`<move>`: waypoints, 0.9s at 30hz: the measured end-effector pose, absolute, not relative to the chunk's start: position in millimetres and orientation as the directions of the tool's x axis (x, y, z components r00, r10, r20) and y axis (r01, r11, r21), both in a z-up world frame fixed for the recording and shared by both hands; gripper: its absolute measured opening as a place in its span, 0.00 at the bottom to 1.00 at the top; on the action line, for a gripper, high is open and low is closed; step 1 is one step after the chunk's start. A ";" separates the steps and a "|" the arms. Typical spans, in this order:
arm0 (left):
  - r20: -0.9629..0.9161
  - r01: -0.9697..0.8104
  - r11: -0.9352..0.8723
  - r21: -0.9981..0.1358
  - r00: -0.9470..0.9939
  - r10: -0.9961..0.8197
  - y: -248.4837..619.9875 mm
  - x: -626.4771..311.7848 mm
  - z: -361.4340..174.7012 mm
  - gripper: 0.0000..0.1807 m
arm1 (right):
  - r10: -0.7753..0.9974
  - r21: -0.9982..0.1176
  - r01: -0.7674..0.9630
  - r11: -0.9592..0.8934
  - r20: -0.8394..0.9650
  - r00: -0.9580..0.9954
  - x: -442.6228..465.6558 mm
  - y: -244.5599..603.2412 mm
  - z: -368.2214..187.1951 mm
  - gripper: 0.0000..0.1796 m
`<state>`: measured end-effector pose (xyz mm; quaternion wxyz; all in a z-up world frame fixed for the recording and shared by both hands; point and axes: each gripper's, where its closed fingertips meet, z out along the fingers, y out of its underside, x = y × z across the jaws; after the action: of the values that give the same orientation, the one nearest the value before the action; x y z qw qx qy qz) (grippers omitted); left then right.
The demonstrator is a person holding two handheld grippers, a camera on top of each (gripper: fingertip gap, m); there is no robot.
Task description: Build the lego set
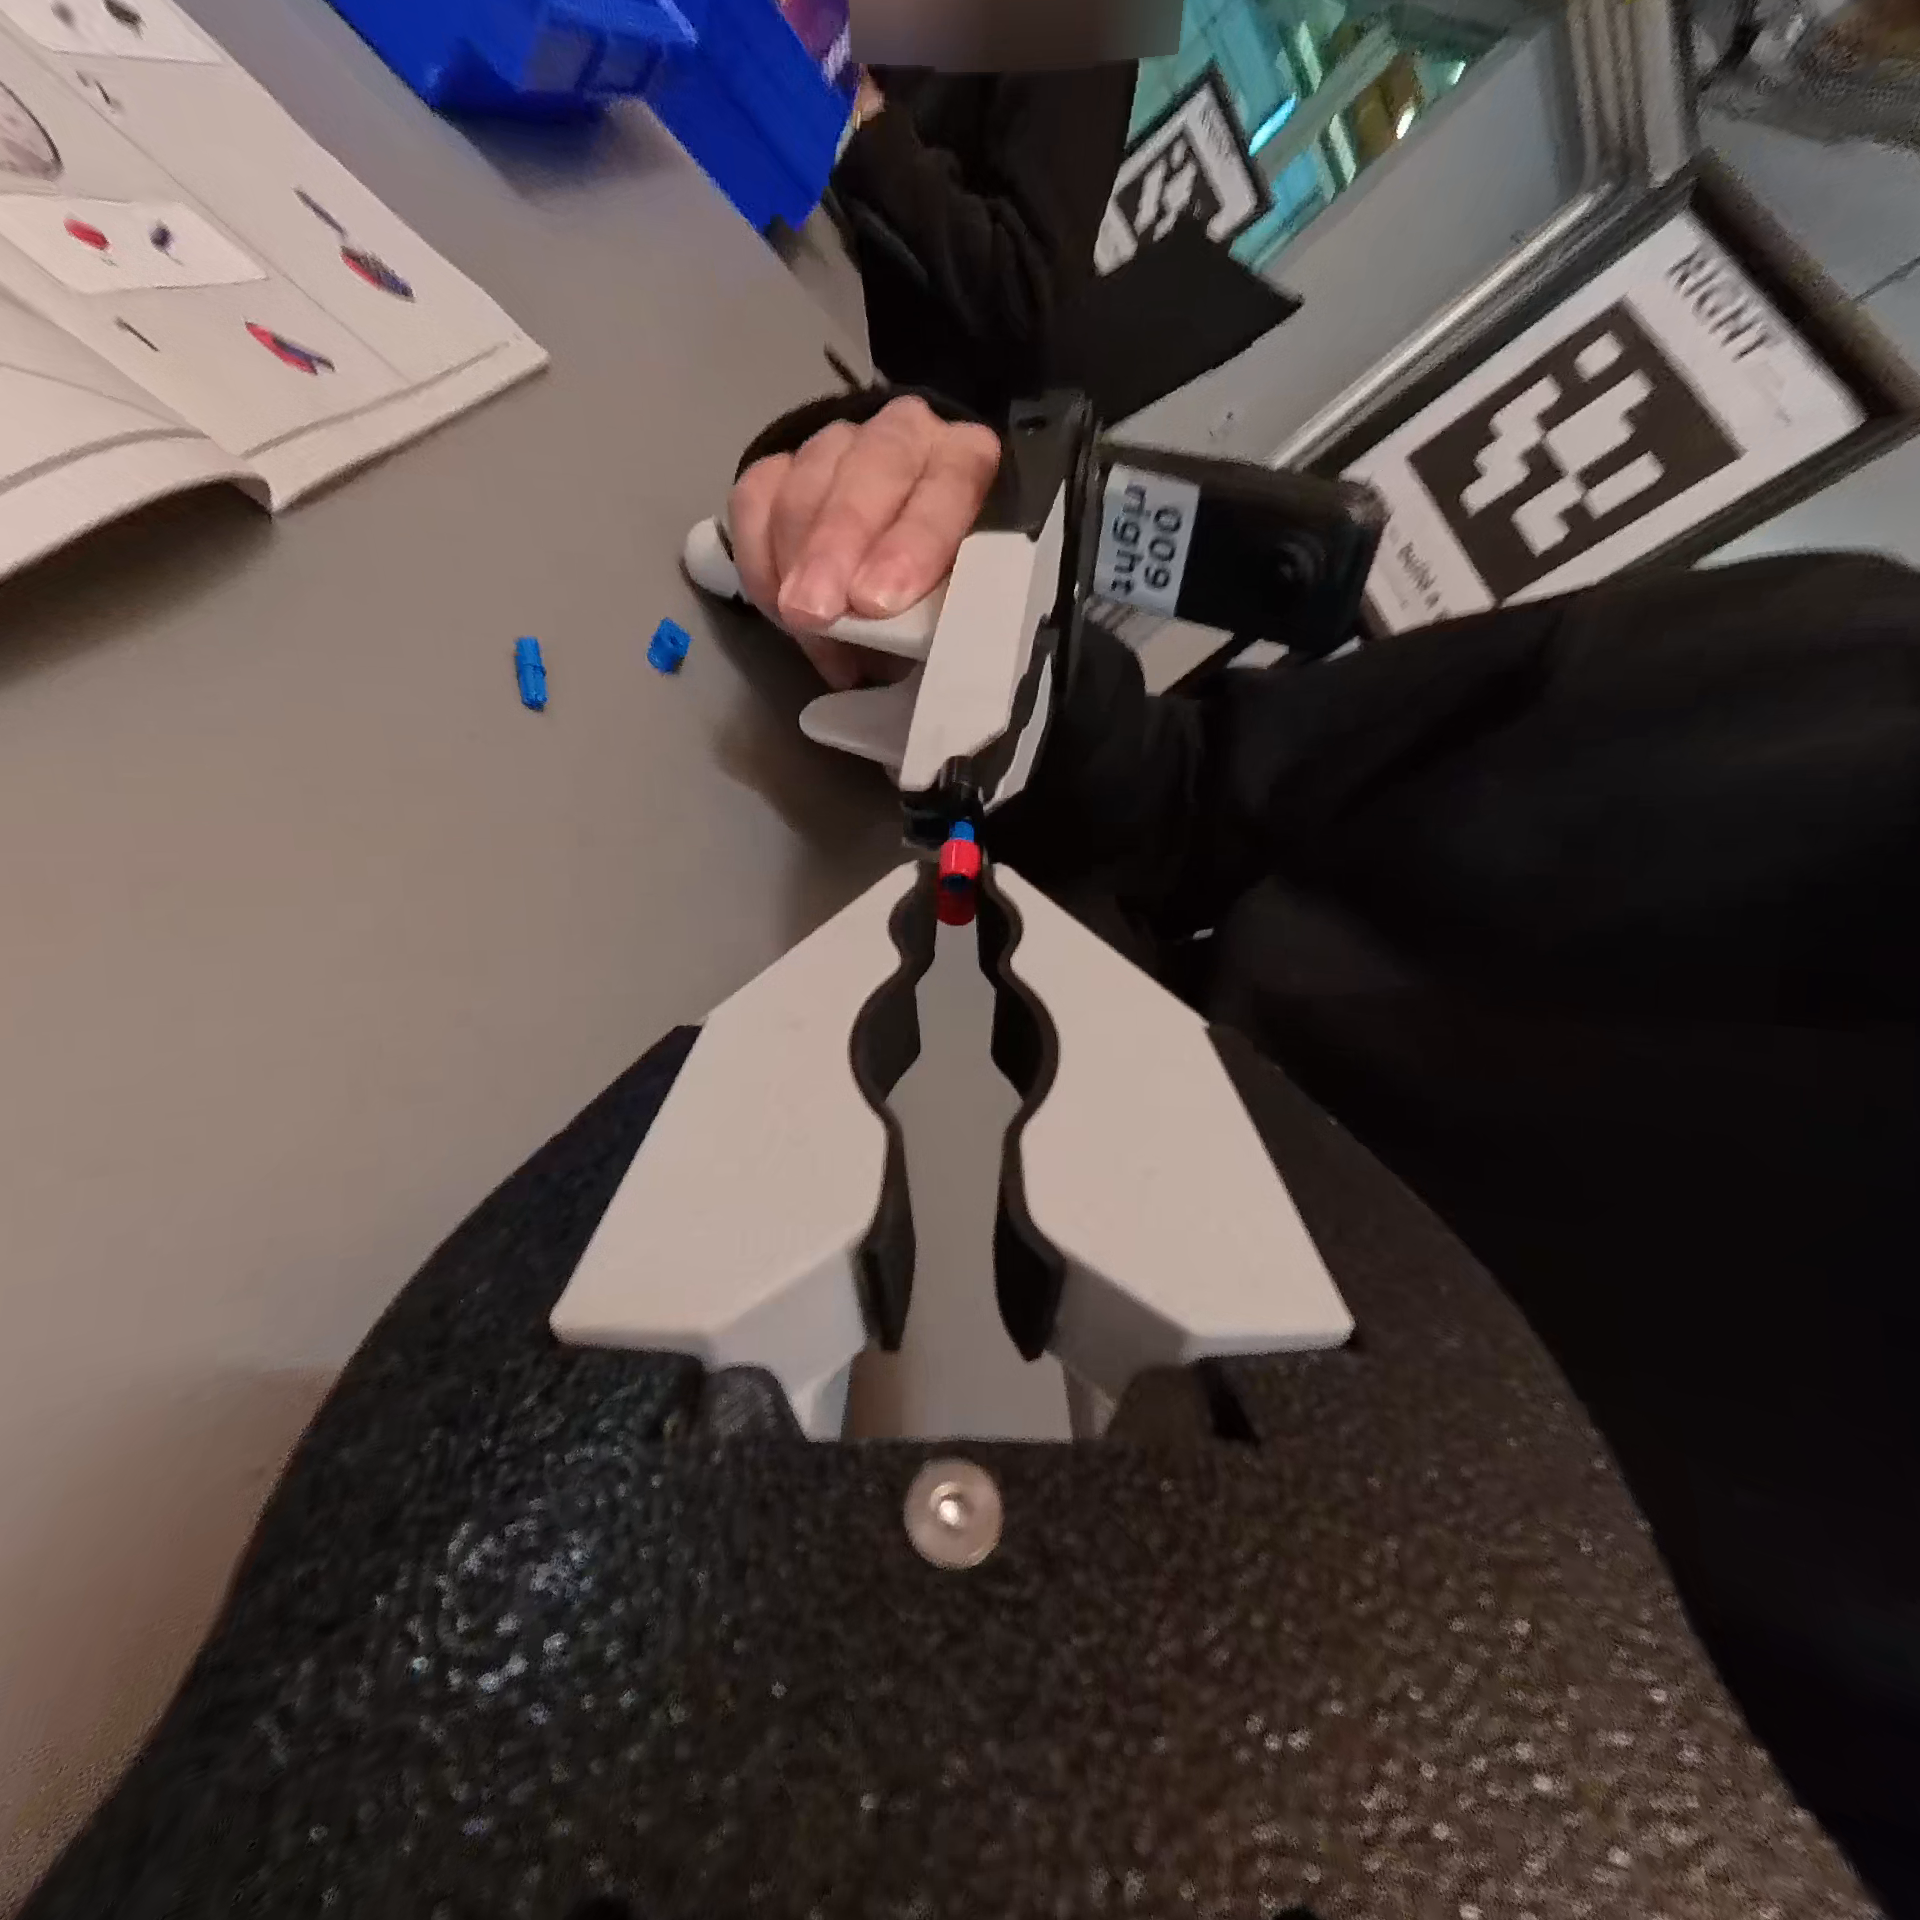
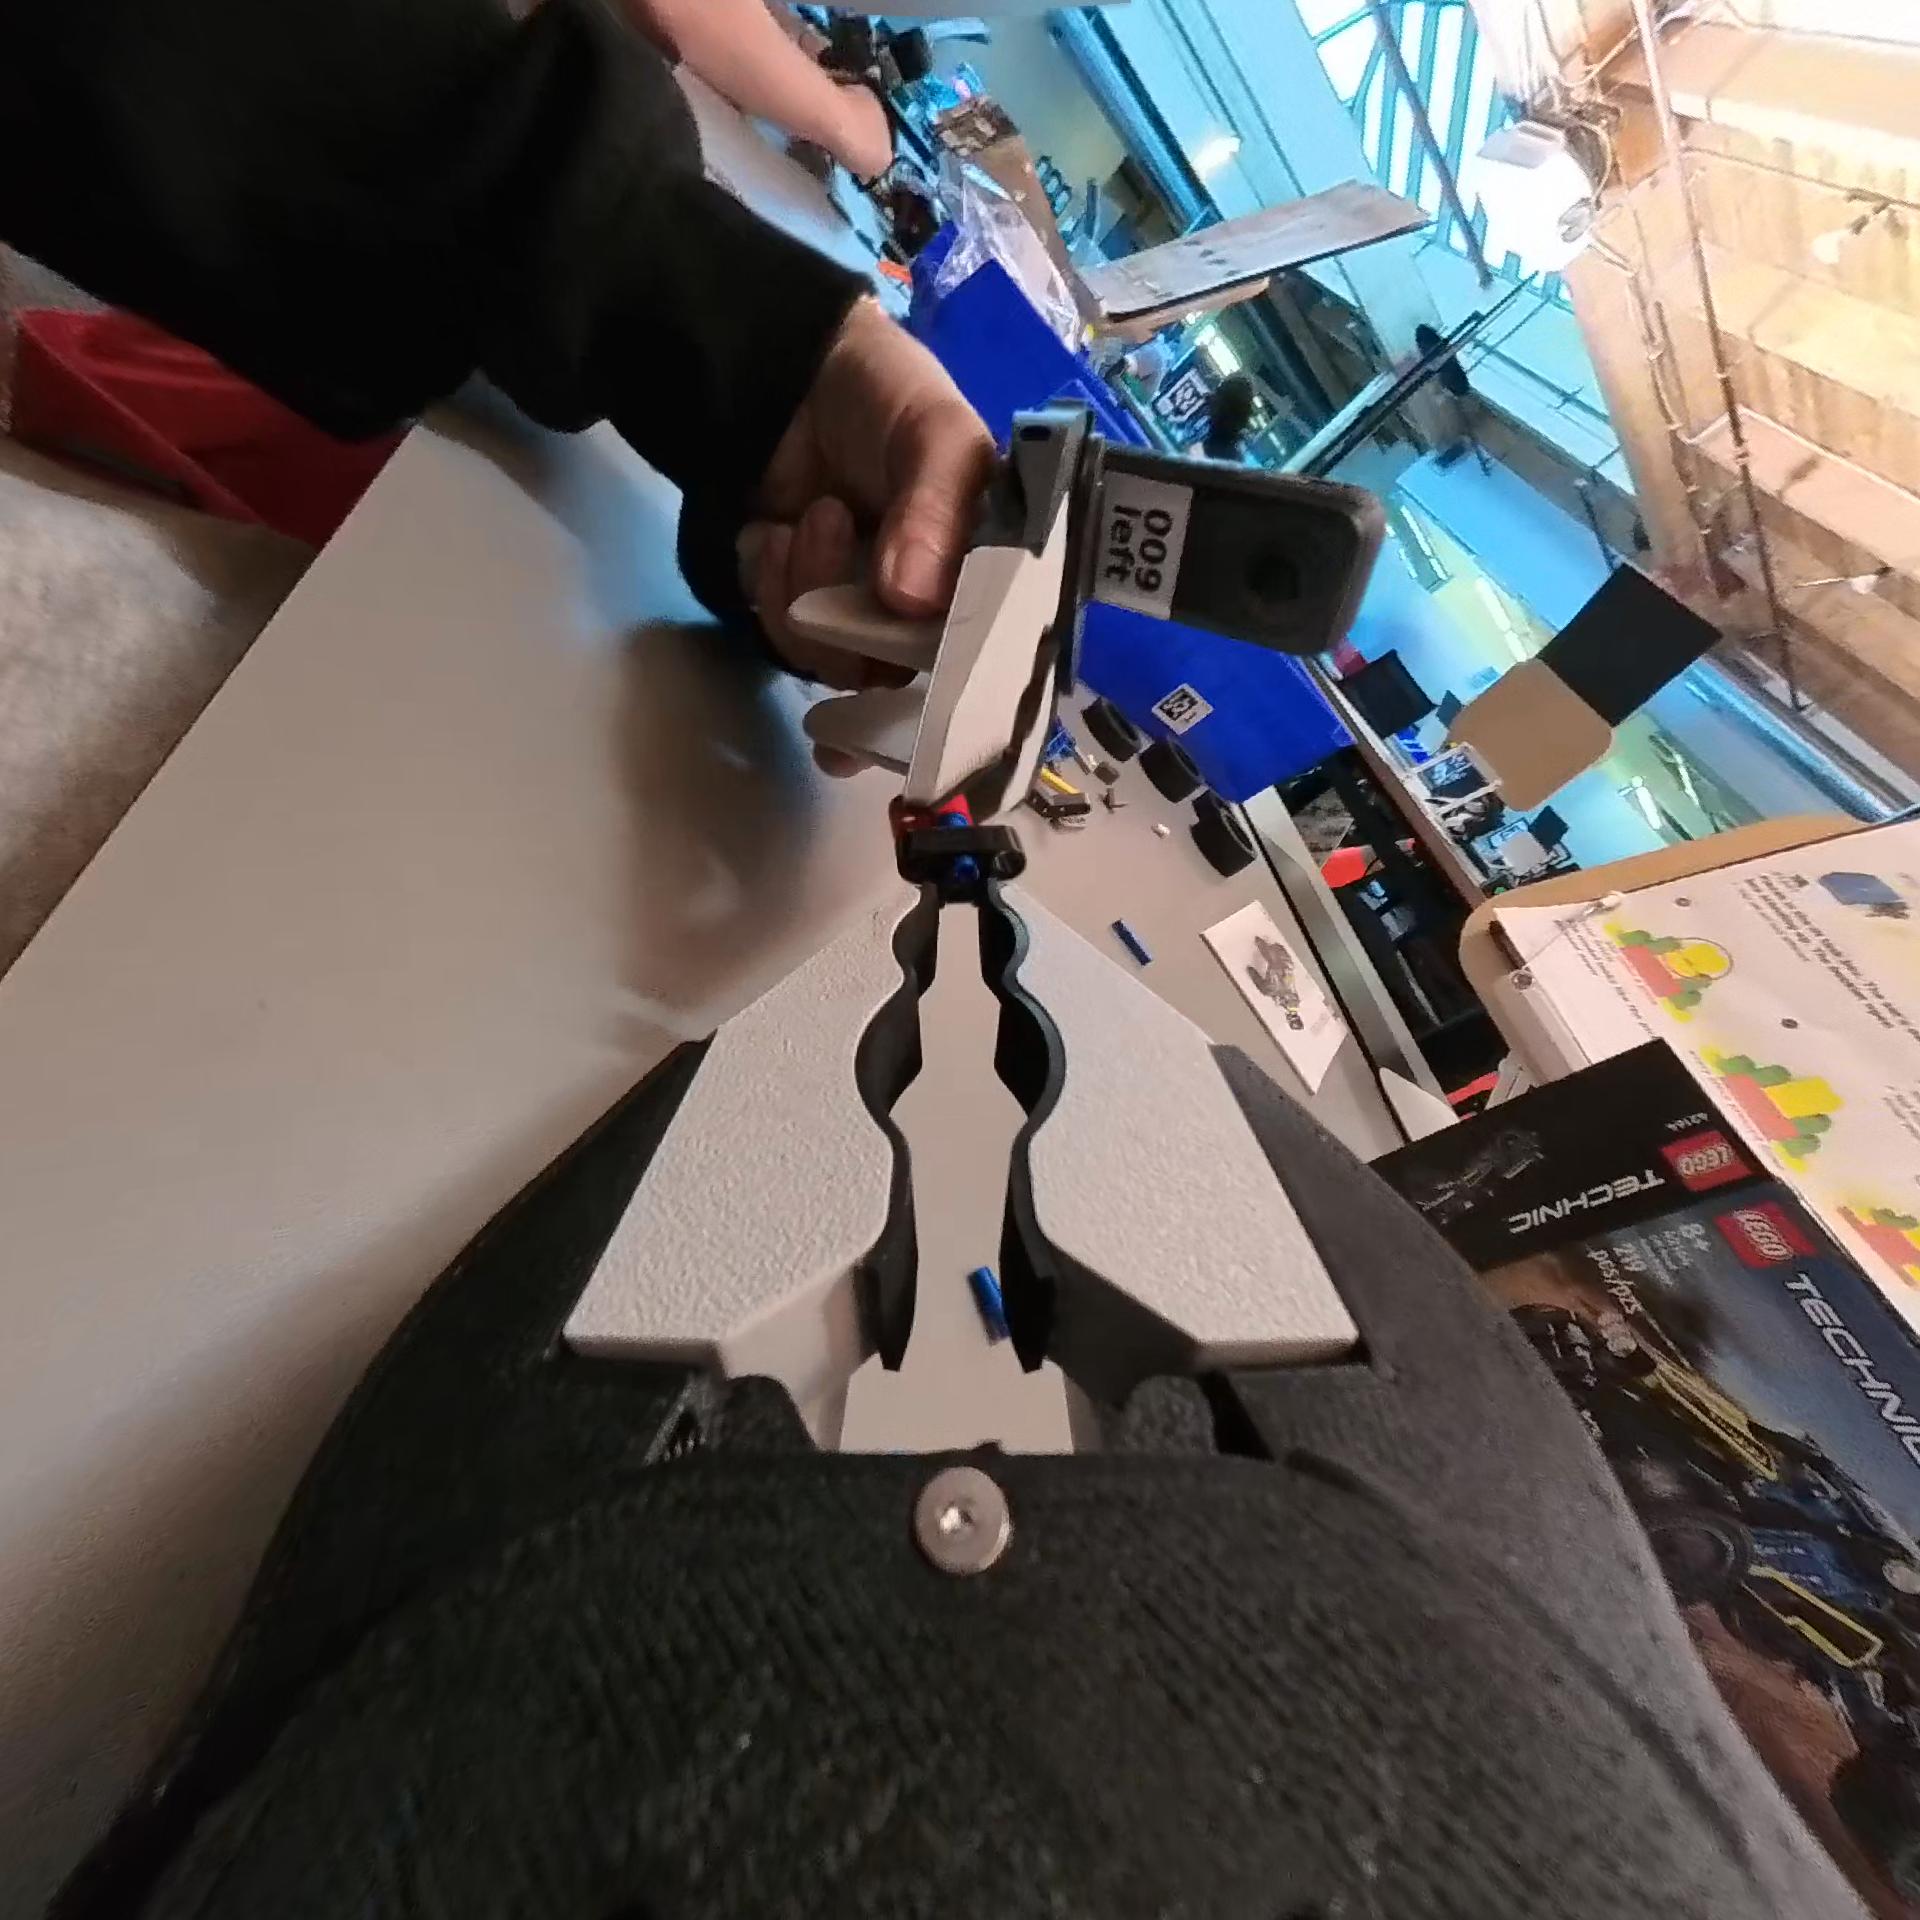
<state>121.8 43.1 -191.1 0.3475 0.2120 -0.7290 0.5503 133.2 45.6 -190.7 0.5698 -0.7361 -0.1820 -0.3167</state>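
Observation:
In the left wrist view my left gripper (image 1: 954,900) is shut on a small red connector (image 1: 953,875). A blue pin (image 1: 962,831) joins the connector to a short black beam (image 1: 925,821). My right gripper (image 1: 951,792) faces it tip to tip and holds the beam. In the right wrist view my right gripper (image 2: 961,896) is shut at the blue pin (image 2: 962,871) under the black beam (image 2: 961,847). The left gripper (image 2: 935,805) meets it from above with the red connector (image 2: 912,818). Both are held above the grey table (image 1: 312,935).
Two loose blue pins (image 1: 530,670) (image 1: 668,644) lie on the table near an open instruction booklet (image 1: 208,312) and blue bins (image 1: 644,73). The right wrist view shows black wheels (image 2: 1174,769), more blue pins (image 2: 1129,940), a set box (image 2: 1662,1299) and a blue bin (image 2: 1195,665). The tips of both grippers are at nearly the same place.

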 end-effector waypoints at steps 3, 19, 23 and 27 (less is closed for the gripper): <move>0.730 -0.688 0.287 -0.667 -0.681 0.062 43.6 125.7 -186.4 0.03 | -0.134 -0.733 0.627 -0.264 0.672 0.729 137.3 45.6 -184.7 0.03; 0.688 -0.696 0.150 -0.703 -0.718 -0.105 43.1 162.4 -196.6 0.05 | -0.232 -0.645 0.613 -0.456 0.752 0.617 168.2 42.7 -194.4 0.03; 0.423 -0.519 0.190 -0.834 -0.821 -0.384 43.1 187.5 -200.2 0.23 | -0.241 -0.534 0.588 -0.607 0.829 0.504 186.6 34.0 -201.1 0.03; 0.276 -0.482 0.255 -0.839 -0.779 -0.563 38.2 197.1 -205.5 0.27 | -0.306 -0.516 0.514 -0.685 0.844 0.440 202.6 21.1 -197.2 0.03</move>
<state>197.1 38.2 -205.5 -0.0398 0.3301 -0.7911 0.5134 202.6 21.1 -197.2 0.3909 -0.7531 -0.0691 -0.5246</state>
